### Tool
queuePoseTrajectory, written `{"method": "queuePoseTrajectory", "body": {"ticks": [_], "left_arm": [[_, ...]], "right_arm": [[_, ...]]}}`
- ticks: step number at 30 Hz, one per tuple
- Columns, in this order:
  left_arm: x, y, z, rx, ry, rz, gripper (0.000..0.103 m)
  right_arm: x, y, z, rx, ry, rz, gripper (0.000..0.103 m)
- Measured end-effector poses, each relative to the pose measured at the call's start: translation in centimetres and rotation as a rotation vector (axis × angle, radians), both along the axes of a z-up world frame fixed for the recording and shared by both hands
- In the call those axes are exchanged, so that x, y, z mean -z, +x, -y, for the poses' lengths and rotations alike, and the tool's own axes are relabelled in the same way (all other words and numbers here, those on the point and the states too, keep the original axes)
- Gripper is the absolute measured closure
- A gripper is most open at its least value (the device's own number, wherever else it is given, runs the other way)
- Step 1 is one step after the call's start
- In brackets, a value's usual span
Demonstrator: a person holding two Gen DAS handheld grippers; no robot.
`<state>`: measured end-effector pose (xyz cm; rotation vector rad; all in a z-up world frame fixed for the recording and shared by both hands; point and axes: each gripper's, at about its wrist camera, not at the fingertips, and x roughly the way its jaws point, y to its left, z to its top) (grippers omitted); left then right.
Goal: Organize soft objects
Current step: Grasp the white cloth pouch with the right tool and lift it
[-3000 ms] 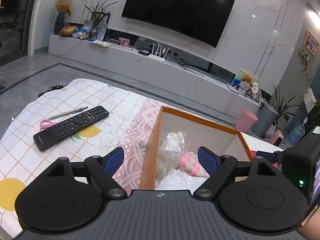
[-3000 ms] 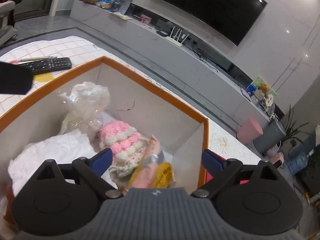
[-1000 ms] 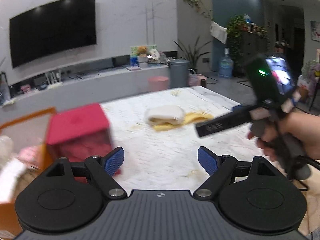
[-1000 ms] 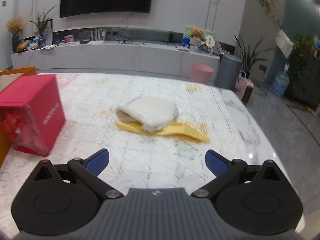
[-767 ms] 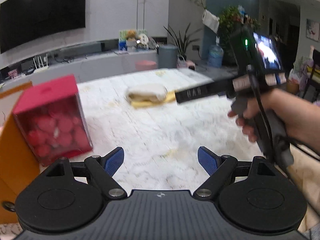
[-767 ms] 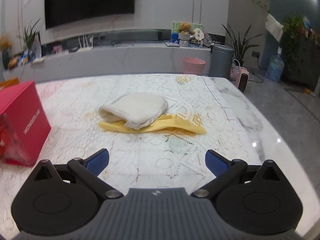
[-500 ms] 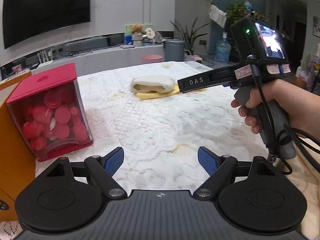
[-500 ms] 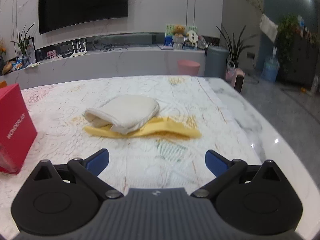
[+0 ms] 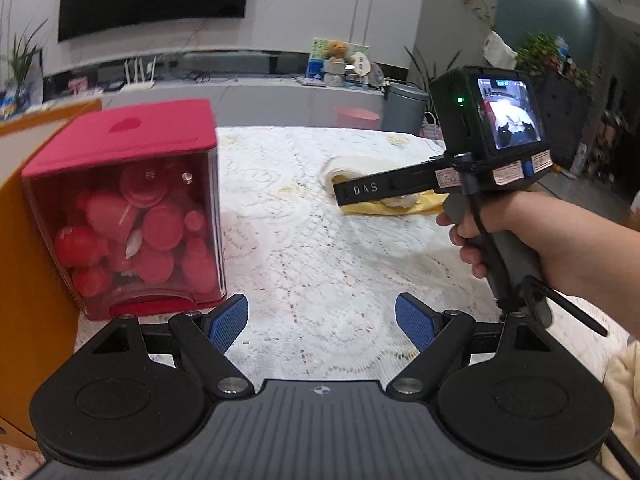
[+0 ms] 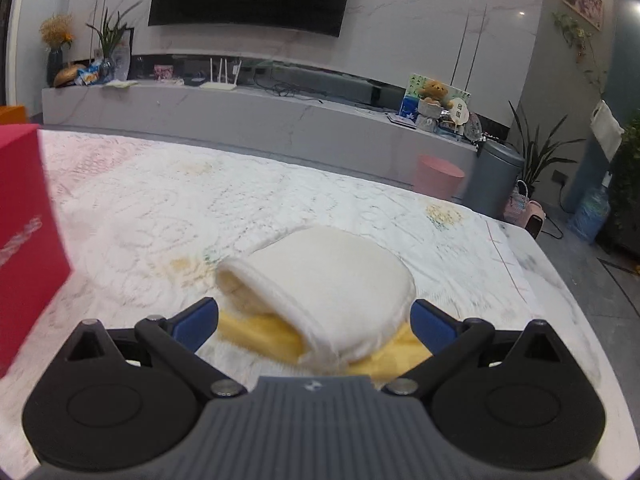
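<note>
Your right gripper (image 10: 314, 320) is gaping wide around the white pouch (image 10: 332, 280) at 12 o'clock; your left gripper (image 9: 321, 317) is hanging wide open, empty.

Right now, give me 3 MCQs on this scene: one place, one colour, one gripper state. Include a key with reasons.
1. Where does the white mitt lie?
A. inside the red box
B. on top of the yellow cloth
C. on the floor

2. What colour are the pads on the gripper fingers?
A. blue
B. green
C. orange

3. How does the right gripper stand?
A. shut on the red box
B. open, one finger on each side of the mitt
C. shut and empty

Key: 1 B, the yellow cloth shows under the mitt's edge; 2 A, both pads are blue in each wrist view; 3 B, the jaws stand wide apart flanking the mitt, and the red box sits off to the left.
</note>
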<state>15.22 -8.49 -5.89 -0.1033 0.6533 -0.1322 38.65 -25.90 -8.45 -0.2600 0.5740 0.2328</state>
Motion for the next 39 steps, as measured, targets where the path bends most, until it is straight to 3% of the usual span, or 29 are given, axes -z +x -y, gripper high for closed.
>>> {"method": "queuePoseTrajectory", "body": {"ticks": [4, 6, 10, 12, 18, 23, 32, 39], "left_arm": [[0.4, 0.3, -0.9, -0.020, -0.046, -0.028, 0.005], [0.7, 0.2, -1.1, -0.018, -0.052, -0.036, 0.005], [1.0, -0.2, -1.4, -0.014, -0.047, -0.042, 0.005], [1.3, -0.3, -1.6, -0.015, -0.049, -0.053, 0.005], [1.5, -1.0, -1.9, -0.024, -0.044, -0.073, 0.005], [0.7, -1.9, -3.0, -0.045, -0.061, -0.069, 0.005], [-0.3, -3.3, -4.6, -0.085, -0.055, -0.075, 0.005], [-1.3, -4.2, -4.1, -0.054, -0.037, -0.038, 0.005]], "right_arm": [[0.6, 2.2, -0.6, -0.008, -0.002, -0.012, 0.010], [1.0, 3.1, -0.9, -0.009, 0.002, -0.036, 0.025], [1.8, 4.2, -1.2, -0.009, 0.037, -0.071, 0.035], [1.8, 4.6, -1.1, -0.021, 0.070, -0.093, 0.052], [1.1, 4.8, -0.1, 0.002, 0.145, -0.175, 0.083], [0.3, 3.5, 0.9, -0.016, 0.175, -0.253, 0.091], [-0.7, -3.6, 2.5, -0.061, 0.217, -0.412, 0.091], [-1.6, -9.1, 3.9, -0.065, 0.299, -0.513, 0.092]]}}
